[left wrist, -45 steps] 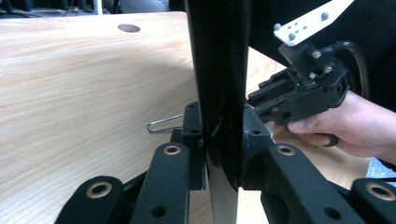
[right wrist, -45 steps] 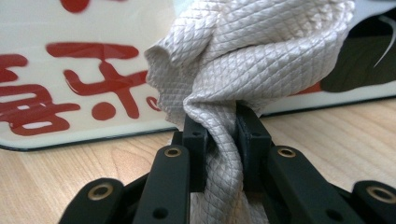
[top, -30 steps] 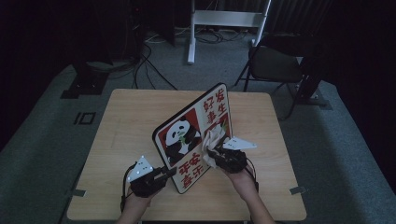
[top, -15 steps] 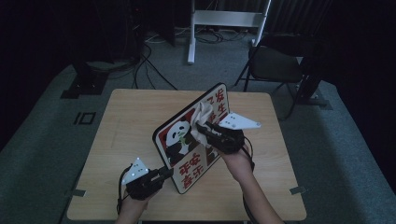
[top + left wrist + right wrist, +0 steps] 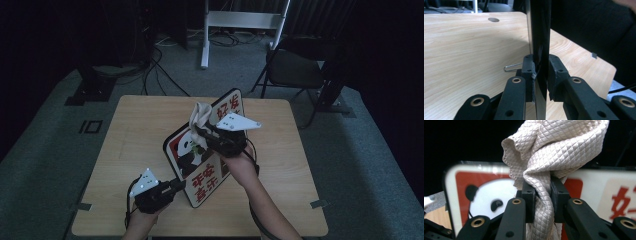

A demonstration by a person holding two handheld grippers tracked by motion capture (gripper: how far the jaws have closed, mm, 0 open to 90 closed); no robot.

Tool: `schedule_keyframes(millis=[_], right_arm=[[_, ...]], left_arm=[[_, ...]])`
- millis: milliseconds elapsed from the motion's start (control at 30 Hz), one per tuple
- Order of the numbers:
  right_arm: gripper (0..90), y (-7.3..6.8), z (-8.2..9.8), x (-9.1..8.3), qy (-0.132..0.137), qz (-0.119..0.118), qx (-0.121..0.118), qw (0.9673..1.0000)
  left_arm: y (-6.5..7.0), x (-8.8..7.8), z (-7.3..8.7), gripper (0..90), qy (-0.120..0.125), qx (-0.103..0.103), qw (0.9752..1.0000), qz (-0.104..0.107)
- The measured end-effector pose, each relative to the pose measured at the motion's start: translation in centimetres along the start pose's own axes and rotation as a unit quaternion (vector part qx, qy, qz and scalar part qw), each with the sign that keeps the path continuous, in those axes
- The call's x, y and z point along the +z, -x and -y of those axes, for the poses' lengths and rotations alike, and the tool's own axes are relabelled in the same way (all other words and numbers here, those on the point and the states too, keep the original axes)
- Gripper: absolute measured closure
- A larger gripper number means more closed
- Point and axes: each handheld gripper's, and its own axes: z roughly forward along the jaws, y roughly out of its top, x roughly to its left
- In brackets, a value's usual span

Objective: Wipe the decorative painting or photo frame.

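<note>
The sign board [image 5: 200, 165] stands on edge on the worktop [image 5: 130, 135], the left gripper [image 5: 176, 186] clamped on its lower corner; stiff and thin, it is best held by that edge. The right gripper [image 5: 199, 134] pinches a soft, light quilted cloth [image 5: 554, 150] before the panda face

A pale wooden table [image 5: 140, 130] stands on grey carpet [image 5: 60, 135]; behind it, a black chair [image 5: 295, 72], floor cables [image 5: 150, 60] and darkness.

Black claws [image 5: 541, 195], brass rivets, grey plates.
</note>
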Motion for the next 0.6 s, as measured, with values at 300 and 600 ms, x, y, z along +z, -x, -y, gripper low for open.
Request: schedule_keyframes(millis=[300, 600], right_arm=[[76.7, 0.6, 2.4, 0.1, -0.015, 0.000, 0.014, 0.9998], [76.7, 0.7, 5.9, -0.2, -0.043, 0.003, 0.027, 0.9987]], left_arm=[[0.2, 0.1, -0.1, 78.1, -0.003, 0.006, 1.0000, -0.004], [0.3, 0.1, -0.1, 78.1, -0.005, 0.012, 0.9999, -0.005]])
